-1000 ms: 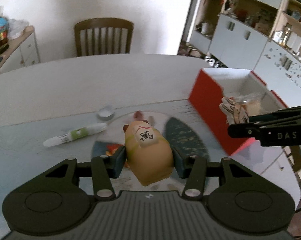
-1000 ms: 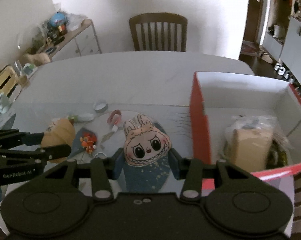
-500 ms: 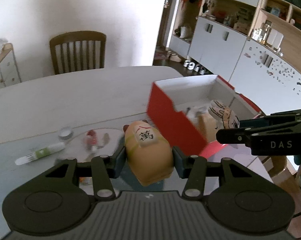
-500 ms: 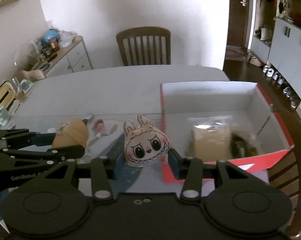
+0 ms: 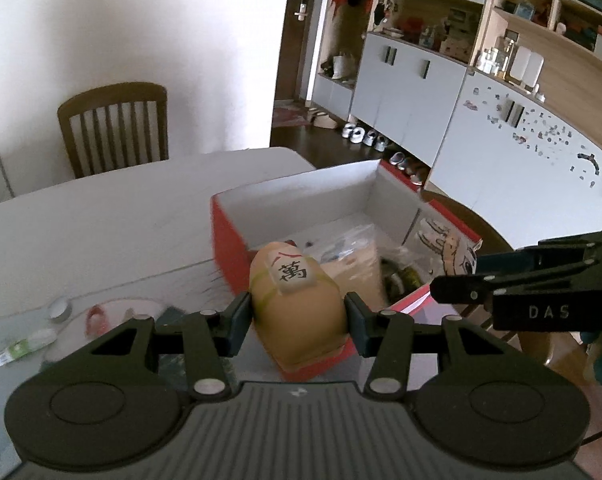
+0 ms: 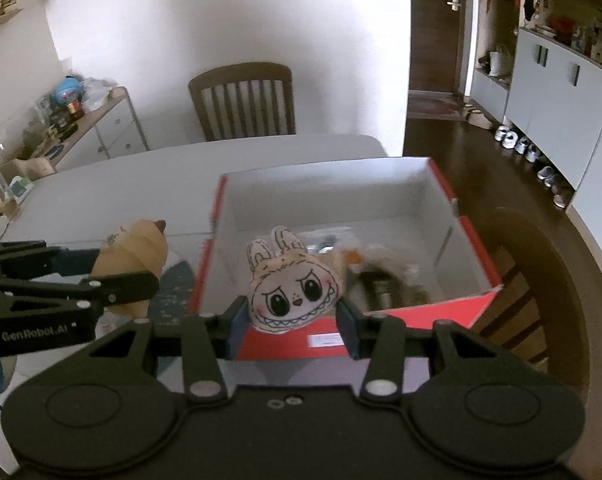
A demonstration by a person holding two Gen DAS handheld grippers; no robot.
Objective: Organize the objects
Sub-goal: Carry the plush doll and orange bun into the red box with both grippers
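My left gripper (image 5: pixel 297 316) is shut on a tan squishy toy (image 5: pixel 297 300) with a mahjong tile on top, held above the near left corner of the red box (image 5: pixel 225 240). My right gripper (image 6: pixel 291 318) is shut on a pink bunny-face plush (image 6: pixel 291 294), held over the near edge of the red box (image 6: pixel 473 304). The box is white inside and holds a plastic-wrapped packet (image 5: pixel 357 248) and a dark item (image 6: pixel 381 288). The tan toy also shows at the left in the right wrist view (image 6: pixel 135 248), and the plush at the right in the left wrist view (image 5: pixel 447 248).
On the white table (image 5: pixel 101 216) left of the box lie a white tube with a green label (image 5: pixel 17 348), a small tin (image 5: pixel 59 308) and a small pink item (image 5: pixel 95 314). A wooden chair (image 6: pixel 243 100) stands at the far side, another (image 6: pixel 541 280) to the right of the box.
Both grippers have carried their toys rightward from over the table's clutter to over the red box. Both grips are unchanged.
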